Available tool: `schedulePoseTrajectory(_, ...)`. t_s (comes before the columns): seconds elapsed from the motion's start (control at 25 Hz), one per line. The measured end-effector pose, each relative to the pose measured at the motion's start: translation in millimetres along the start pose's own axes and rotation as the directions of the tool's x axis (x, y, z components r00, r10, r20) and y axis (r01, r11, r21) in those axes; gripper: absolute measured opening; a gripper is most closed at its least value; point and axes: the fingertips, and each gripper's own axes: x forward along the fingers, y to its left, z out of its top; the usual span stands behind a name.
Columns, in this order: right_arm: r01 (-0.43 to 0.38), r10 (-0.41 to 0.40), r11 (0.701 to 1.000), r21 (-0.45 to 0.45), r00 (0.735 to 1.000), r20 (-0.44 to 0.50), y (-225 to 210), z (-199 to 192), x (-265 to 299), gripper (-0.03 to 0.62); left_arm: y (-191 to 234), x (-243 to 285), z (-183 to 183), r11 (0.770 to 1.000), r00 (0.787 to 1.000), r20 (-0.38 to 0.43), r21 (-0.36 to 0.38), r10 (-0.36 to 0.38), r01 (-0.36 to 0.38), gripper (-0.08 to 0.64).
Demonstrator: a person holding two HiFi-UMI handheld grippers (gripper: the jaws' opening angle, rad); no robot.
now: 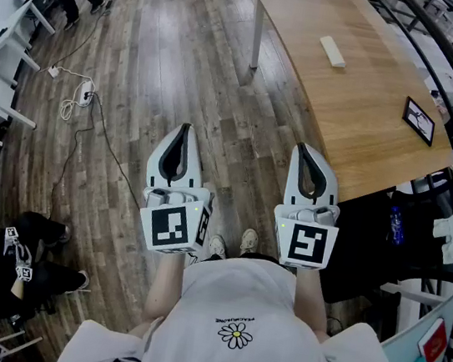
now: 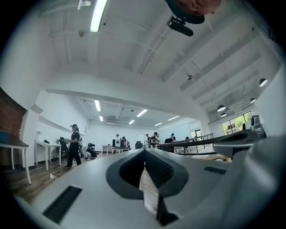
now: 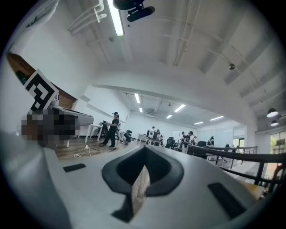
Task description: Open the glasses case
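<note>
Item 1, my left tool [image 1: 185, 128]: jaws closed tip to tip, nothing between them. I hold it about level in front of me, over the wooden floor [image 1: 161, 56].

Item 2, my right tool [image 1: 303, 148]: same condition, jaws together and empty. It sits beside the left one and is the nearer of the two to the tabletop [image 1: 359, 137], though not over it.

Item 3, tabletop: light wood, ahead and to my right, apart from both tools.

Item 4, glasses case [image 1: 332, 51]: I take the pale oblong thing lying flat toward the tabletop's far side to be it. It is too small to tell whether its lid is shut, and neither tool touches it.

Item 5, dark flat tablet-like thing [image 1: 418, 120]: near the tabletop's right edge, apart from the case.

Step in hand, by my judgement: the approach, and the opening itself is not yet begun. The next move calls for stepping up to the tabletop, then parting one tool's jaws to steady the case's base while the other works the lid's seam.
</note>
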Motion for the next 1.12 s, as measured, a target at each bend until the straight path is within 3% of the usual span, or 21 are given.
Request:
schedulePoseTrajectory(0.76, -0.029, 0.028, 0.999, 0.029, 0.998, 0.048, -37, -14, 0, 0.006, -38, 23, 4, 1.000, 1.000, 0.026, 0.015, -0.014, 0.014, 0.016)
schedulePoseTrajectory(0.96, -0.067, 0.069, 0.998, -0.016, 0.990, 0.119, -39, -5, 13, 0.006, -38, 32, 8, 0.996, 0.998, 0.066, -0.094, 0.008, -0.002, 0.016)
schedulePoseTrajectory(1.12, -0.123, 0.121, 0.992, 0.001, 0.984, 0.132, -41, -7, 20, 0.006, -37, 40, 4, 0.997, 0.998, 0.052, -0.076, 0.026, -0.022, 0.015)
